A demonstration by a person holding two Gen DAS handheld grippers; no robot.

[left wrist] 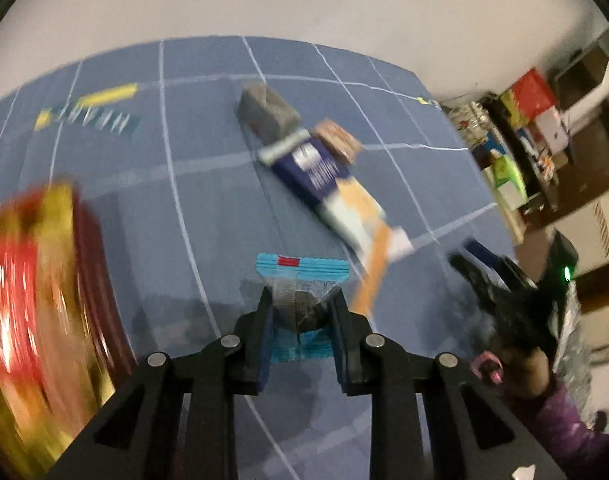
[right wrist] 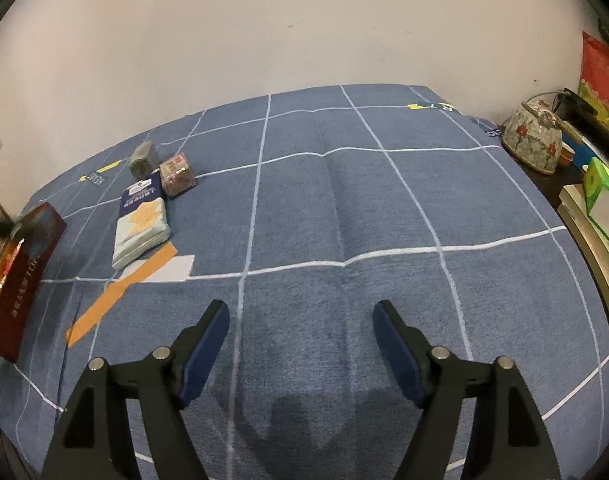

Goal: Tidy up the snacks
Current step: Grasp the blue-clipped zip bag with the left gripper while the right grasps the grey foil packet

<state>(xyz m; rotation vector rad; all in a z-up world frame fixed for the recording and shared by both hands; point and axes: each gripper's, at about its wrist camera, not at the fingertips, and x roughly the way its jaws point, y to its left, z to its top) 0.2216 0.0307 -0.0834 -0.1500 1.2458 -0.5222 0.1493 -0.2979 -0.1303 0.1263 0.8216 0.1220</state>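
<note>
Left view: left tongs (left wrist: 302,304) clamped on one blue-and-silver snack packet (left wrist: 302,280); red-and-yellow box (left wrist: 32,280) crowds the left edge.
Right view: right tongs (right wrist: 302,330) half-wide, empty; blue checked surface (right wrist: 384,208) bare ahead; three snack packs (right wrist: 144,216) far left.

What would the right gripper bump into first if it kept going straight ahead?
Probably just the blue cloth. The right gripper points down at a bare patch of it, with its open jaws empty.

A blue cloth with white grid lines (right wrist: 384,220) covers the surface. At ten o'clock lie a grey packet (right wrist: 143,158), a pink packet (right wrist: 177,176) and a navy-and-pale pack (right wrist: 141,224); a dark red box (right wrist: 22,280) stands at nine o'clock.
</note>
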